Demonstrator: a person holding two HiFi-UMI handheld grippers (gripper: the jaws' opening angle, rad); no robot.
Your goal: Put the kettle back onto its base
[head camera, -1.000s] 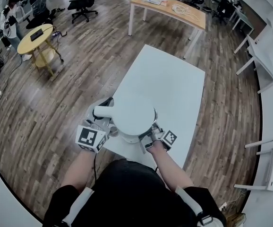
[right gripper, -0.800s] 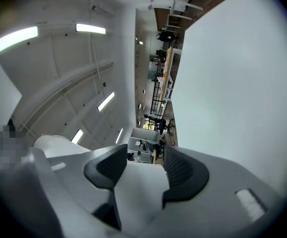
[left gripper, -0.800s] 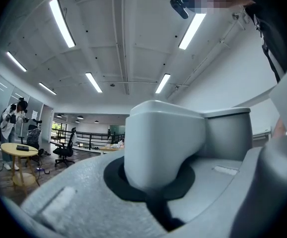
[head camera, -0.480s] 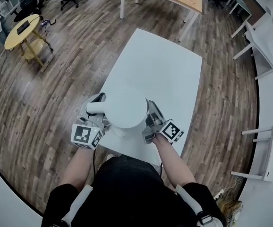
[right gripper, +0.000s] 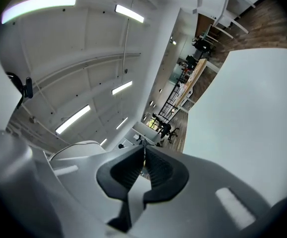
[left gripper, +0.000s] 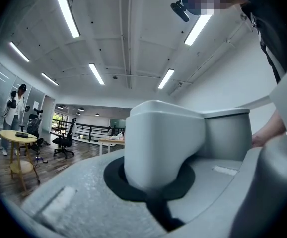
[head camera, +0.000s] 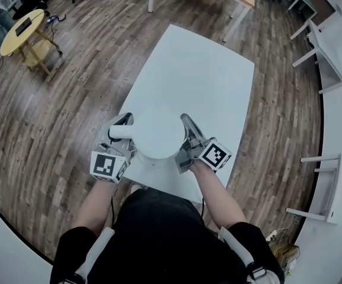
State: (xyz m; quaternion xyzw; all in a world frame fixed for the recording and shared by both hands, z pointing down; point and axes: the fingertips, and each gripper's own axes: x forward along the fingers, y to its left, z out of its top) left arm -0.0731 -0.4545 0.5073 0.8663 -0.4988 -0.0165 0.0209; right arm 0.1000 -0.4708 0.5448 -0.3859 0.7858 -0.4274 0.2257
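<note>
White hard-plastic kettle [head camera: 154, 134]: rigid, slick, probably weighty, so carry by handle [left gripper: 158, 143], which left gripper [head camera: 122, 138] clamps; right gripper [head camera: 186, 122] jaws closing on nothing.

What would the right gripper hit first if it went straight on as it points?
Probably nothing: the right gripper, jaws closing on nothing, points past the kettle over the table into open room.
</note>
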